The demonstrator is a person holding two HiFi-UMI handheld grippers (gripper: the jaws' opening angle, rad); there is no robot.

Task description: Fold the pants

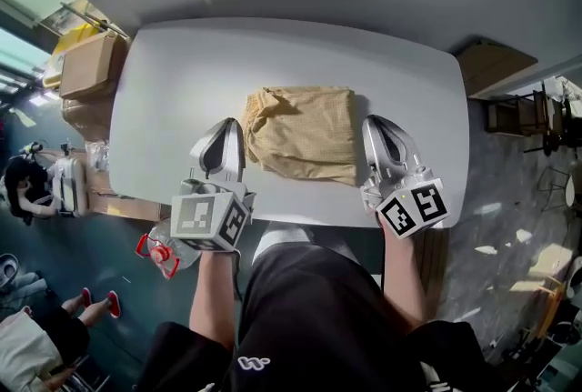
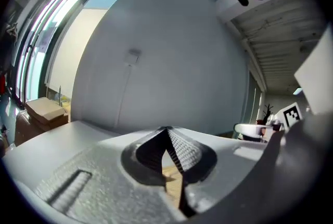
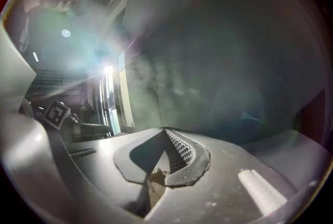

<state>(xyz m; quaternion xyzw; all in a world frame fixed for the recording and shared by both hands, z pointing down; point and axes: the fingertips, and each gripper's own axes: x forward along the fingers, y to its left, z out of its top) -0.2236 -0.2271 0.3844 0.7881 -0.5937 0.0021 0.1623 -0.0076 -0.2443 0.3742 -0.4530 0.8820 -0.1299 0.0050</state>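
Pants (image 1: 302,134) (folded, tan) between left gripper (image 1: 229,125) and right gripper (image 1: 375,123)

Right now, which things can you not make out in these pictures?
- Pants, lower folds: head view, top layer covers them.
- Pants, left gripper view: the left gripper blocks all but a tan sliver.
- Room, right gripper view: glare blurs it.

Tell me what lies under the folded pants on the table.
The pants lie in a folded bundle on the white table, whose top shows round them. The patch directly beneath is covered, so anything flat tucked there cannot be seen.
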